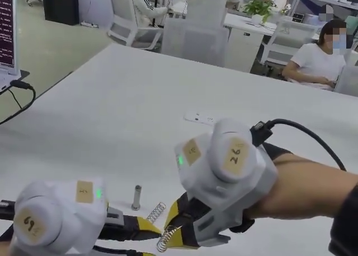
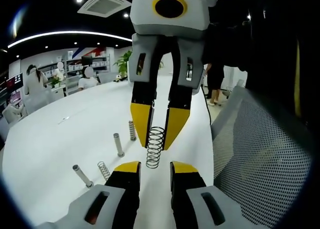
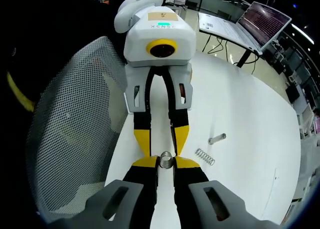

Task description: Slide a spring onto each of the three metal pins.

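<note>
Left gripper view: three springs (image 2: 156,146), two bare pins (image 2: 118,145).

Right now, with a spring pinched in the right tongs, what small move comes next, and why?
Probably swing the right tongs, shut on the spring, over the bare upright pin and line it up above the pin's top. That pin carries no spring yet.

White table (image 1: 112,110) carries an upright metal pin (image 1: 136,197) with a loose spring (image 1: 156,212) just beside it
</note>
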{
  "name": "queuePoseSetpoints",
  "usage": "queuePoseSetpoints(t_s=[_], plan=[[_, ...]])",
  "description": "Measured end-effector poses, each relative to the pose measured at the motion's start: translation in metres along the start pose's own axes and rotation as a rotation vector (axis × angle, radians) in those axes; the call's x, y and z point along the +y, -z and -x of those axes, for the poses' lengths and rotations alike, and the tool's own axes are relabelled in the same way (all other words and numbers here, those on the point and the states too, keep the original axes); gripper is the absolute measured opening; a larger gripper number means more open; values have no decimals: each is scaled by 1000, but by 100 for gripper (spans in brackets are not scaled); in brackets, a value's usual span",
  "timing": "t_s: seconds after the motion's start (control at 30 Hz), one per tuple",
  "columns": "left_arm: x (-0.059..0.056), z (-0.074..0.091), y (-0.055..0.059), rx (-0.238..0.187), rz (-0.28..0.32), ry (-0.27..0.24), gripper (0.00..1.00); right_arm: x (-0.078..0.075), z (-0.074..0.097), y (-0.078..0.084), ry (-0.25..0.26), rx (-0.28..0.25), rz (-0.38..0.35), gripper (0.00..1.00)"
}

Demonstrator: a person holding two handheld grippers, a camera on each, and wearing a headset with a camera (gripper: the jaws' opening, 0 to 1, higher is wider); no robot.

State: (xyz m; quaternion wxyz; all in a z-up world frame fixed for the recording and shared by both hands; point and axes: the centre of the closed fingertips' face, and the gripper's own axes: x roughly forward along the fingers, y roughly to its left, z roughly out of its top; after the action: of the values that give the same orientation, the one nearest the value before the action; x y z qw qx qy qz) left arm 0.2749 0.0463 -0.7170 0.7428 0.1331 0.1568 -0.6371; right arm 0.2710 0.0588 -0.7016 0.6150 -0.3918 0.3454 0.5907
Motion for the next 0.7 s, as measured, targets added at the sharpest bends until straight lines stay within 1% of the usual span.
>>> queuePoseSetpoints(t_s=[0.2,0.43,0.5,0.7], plan=[[4,5,1,-9,35,-25,25,-4,5,8,19,-1,-26,8],[8,12,3,-18,50,-55,31,-9,12,13,41,-7,-46,8],[11,15,4,-17,58,-70,33,-11,15,14,48,-10,-52,8],[14,24,2,-33,70,-95,37,-14,19,19,62,-5,-63,8]])
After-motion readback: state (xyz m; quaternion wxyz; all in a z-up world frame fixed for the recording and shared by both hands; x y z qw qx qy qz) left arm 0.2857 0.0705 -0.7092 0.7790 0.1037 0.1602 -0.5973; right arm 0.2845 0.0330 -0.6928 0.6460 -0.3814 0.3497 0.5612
